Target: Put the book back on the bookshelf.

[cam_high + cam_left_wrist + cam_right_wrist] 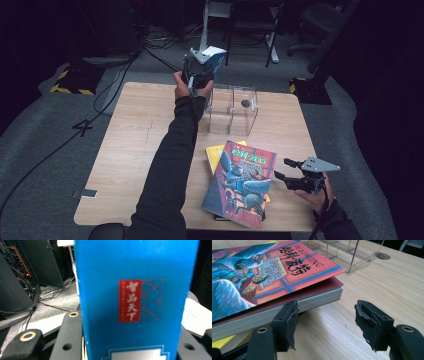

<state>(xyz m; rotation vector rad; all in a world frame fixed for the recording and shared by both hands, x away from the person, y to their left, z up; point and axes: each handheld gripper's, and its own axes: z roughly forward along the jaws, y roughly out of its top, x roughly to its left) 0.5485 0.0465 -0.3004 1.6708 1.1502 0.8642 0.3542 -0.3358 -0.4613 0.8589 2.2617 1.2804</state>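
Note:
My left gripper [206,64] is raised over the far edge of the table, shut on a blue book [216,56]. In the left gripper view that blue book [135,297], with a red label, stands upright between the two jaws. A stack of books lies at the near right, topped by a colourful paperback [241,182] over a yellow book [214,154]. My right gripper [282,169] hovers just right of the stack. In the right gripper view it [329,325] is open over bare wood, its left jaw close to the paperback's [274,272] corner.
A clear divided book rack [232,110] stands on the wooden table [135,140] just below the lifted book; its wire frame [352,252] sits beyond the stack. A round hole [383,256] is in the tabletop. Chairs and cables lie beyond the table.

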